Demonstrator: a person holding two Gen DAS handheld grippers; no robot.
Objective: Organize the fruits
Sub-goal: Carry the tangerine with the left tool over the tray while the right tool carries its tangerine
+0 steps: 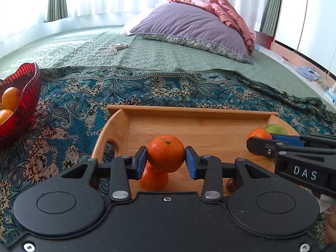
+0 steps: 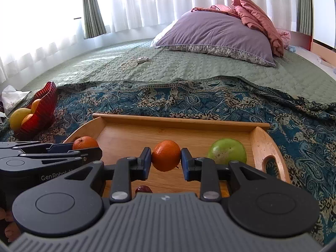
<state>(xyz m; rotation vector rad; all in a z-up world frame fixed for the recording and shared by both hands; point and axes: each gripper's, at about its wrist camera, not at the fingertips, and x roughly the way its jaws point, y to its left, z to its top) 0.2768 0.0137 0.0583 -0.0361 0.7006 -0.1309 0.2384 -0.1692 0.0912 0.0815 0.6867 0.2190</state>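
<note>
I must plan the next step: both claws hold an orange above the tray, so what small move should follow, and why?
Probably carry the left claw with its orange toward the red bowl, which already holds oranges; the right claw grips another orange.

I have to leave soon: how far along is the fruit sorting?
Done: some fruit sits in the red bowl. In hand: the left gripper and right gripper each hold an orange. Left: the green apple and another orange on the wooden tray.

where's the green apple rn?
Right wrist view: the green apple sits in the wooden tray at its right end, by the handle cutout, just right of the orange held in the right claw.
</note>
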